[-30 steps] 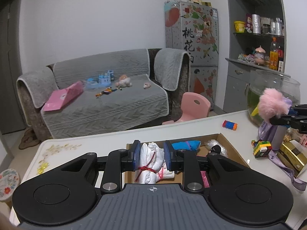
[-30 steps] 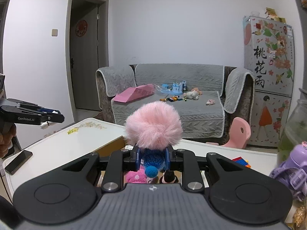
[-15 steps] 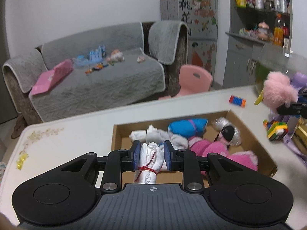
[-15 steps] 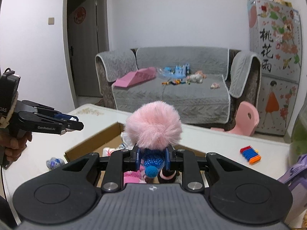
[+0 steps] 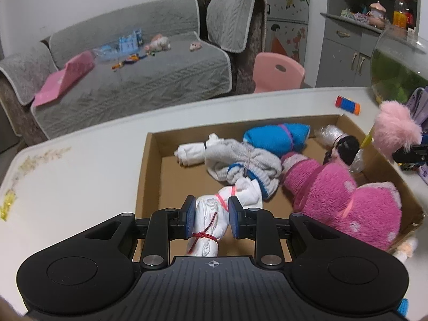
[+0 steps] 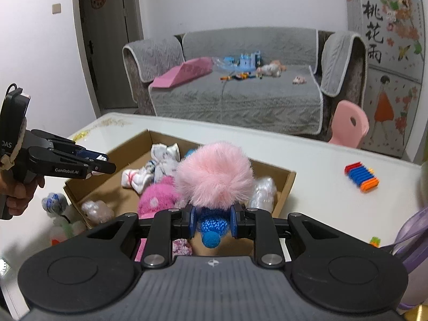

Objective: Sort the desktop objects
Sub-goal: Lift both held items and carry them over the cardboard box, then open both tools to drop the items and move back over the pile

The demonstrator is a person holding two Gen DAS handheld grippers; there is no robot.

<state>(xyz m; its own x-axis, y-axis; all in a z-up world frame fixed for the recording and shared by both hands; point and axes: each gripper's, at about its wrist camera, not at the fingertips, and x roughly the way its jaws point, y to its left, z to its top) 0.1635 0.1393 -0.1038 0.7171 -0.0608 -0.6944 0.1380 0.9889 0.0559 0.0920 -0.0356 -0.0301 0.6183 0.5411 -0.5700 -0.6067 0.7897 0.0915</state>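
Observation:
My left gripper (image 5: 210,218) is shut on a white cloth roll tied with red string (image 5: 207,230), held over the near left part of the cardboard box (image 5: 148,171). In the right wrist view the left gripper (image 6: 103,164) hangs over the box's left corner. My right gripper (image 6: 211,220) is shut on a blue knitted toy with a pink pompom (image 6: 214,174), above the box's near right side (image 6: 290,184). The pompom (image 5: 396,131) shows at the box's right edge in the left wrist view. The box holds a white-grey roll (image 5: 240,160), a blue roll (image 5: 275,137) and a pink plush bundle (image 5: 345,200).
A striped blue-orange toy (image 5: 347,104) lies on the white table beyond the box. A glass fishbowl (image 5: 398,64) and a purple item (image 5: 420,104) stand at the right. Small bundles (image 6: 56,203) lie left of the box. A sofa and pink chair stand behind the table.
Both grippers have tilted down and moved in over the box. The left one brought the white roll lower into the box; the right one carried the pompom toy over its right side.

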